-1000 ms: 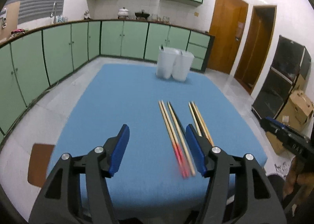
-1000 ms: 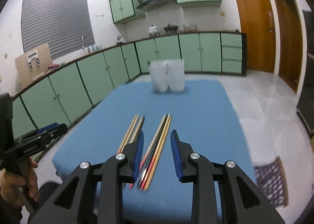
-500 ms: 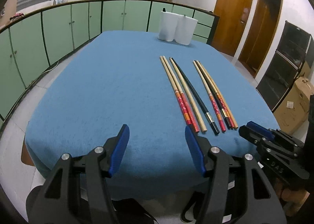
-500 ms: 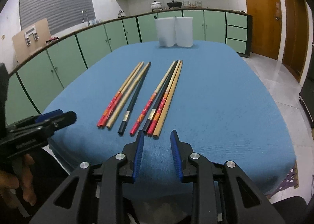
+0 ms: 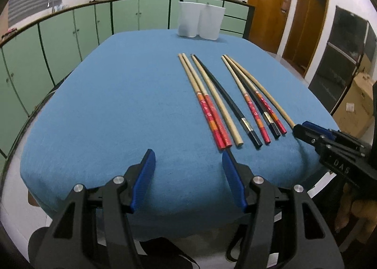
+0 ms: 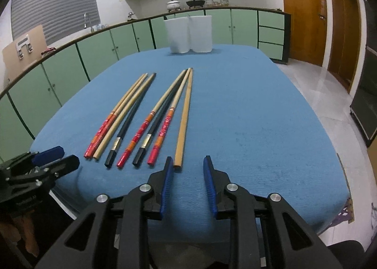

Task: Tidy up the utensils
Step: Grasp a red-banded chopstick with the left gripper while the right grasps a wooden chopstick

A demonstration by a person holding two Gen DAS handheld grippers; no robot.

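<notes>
8 chopsticks (image 5: 219, 101) lie side by side on the blue table (image 5: 106, 108) in the left wrist view, in 2 groups of 4, their thick ends toward the near edge. 2 white holders (image 5: 200, 20) stand touching at the far edge. The left gripper (image 5: 188, 165) hovers at the near edge, jaws released and wide, nothing between them, its right pad just short of the red ends. The right gripper (image 5: 300, 130) shows at the far right. In the right wrist view, the chopsticks (image 6: 150, 116) fan out ahead and left. The right gripper (image 6: 187, 171) sits low over the near edge, jaws parted but narrow after just closing a little, gripping nothing; the plain wooden stick's (image 6: 185, 113) end lies just beside its left pad.
</notes>
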